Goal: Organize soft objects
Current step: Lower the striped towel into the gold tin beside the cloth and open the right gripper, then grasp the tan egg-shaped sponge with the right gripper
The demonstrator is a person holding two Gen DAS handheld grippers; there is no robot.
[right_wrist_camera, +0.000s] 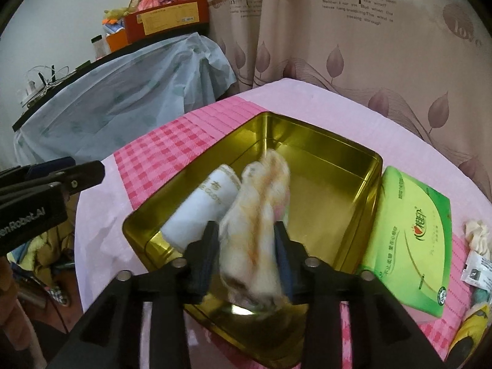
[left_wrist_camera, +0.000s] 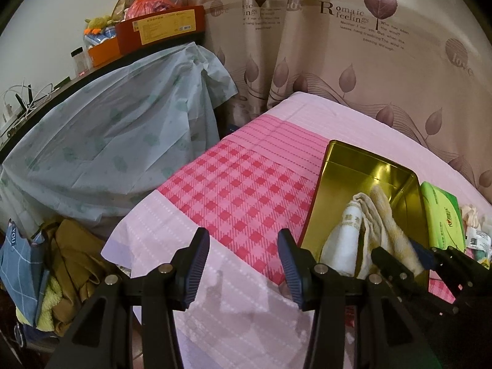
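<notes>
An open gold tin [right_wrist_camera: 323,141] stands on the pink checked tablecloth [right_wrist_camera: 160,150]. Inside it lie a rolled white towel [right_wrist_camera: 203,203] and, right of that, a cream and orange towel roll [right_wrist_camera: 261,190], which is blurred. My right gripper [right_wrist_camera: 246,227] is over the tin's near end with this roll between its fingers. The pads stand beside it without squeezing. In the left wrist view the tin [left_wrist_camera: 369,160], both towels [left_wrist_camera: 341,236] and the right gripper [left_wrist_camera: 424,255] sit at the right. My left gripper [left_wrist_camera: 243,236] hangs open over the cloth, holding nothing.
A green tissue pack [right_wrist_camera: 412,233] lies right of the tin, with a white scrunchie [right_wrist_camera: 476,233] and a small packet [right_wrist_camera: 476,270] beyond. A pale plastic sheet [left_wrist_camera: 107,129] covers furniture at left. Clothes [left_wrist_camera: 70,261] pile up below the table's left edge. A curtain [left_wrist_camera: 338,61] hangs behind.
</notes>
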